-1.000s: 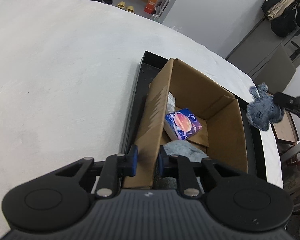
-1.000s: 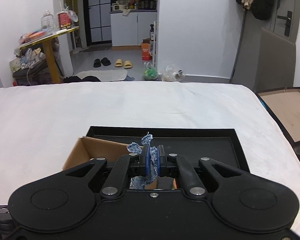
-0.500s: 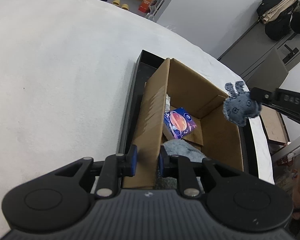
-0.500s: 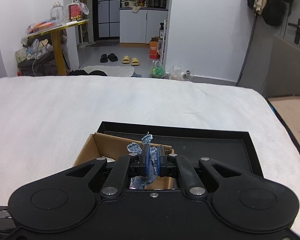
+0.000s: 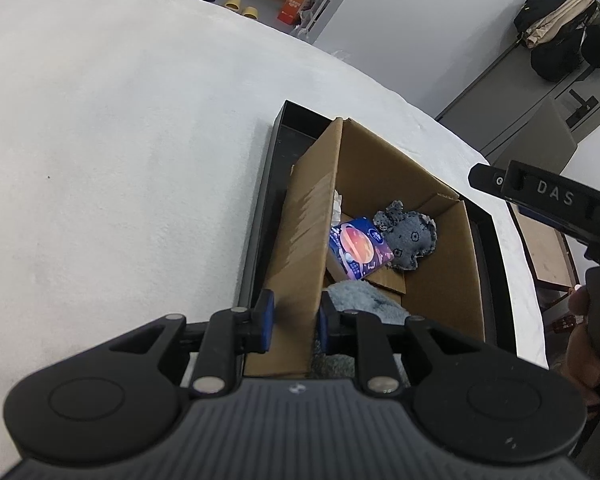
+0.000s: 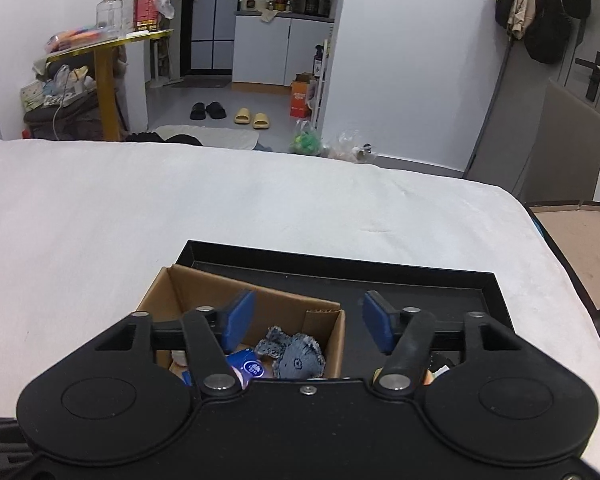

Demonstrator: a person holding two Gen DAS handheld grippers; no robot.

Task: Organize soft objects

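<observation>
An open cardboard box (image 5: 440,264) (image 6: 204,292) stands in a black tray (image 5: 268,168) (image 6: 380,276) on the white bed. My left gripper (image 5: 294,316) is shut on the box's near left wall. A small blue denim toy (image 5: 410,236) (image 6: 294,354) lies loose inside the box beside a blue printed packet (image 5: 360,248) (image 6: 246,366). A grey-blue fluffy cloth (image 5: 364,304) fills the box's near end. My right gripper (image 6: 306,322) hovers above the box, jaws opening, with nothing between them; its side (image 5: 540,196) shows at the right of the left wrist view.
The white bed cover (image 6: 180,208) spreads wide to the left and far side. A framed board (image 6: 576,252) lies off the bed's right edge. A person's hand (image 5: 592,344) grips the right tool's handle. Slippers and a cluttered yellow table (image 6: 108,48) stand across the room.
The right gripper opened and let go of the denim toy, which dropped into the box beside the blue packet. The left gripper kept its hold on the box wall.
</observation>
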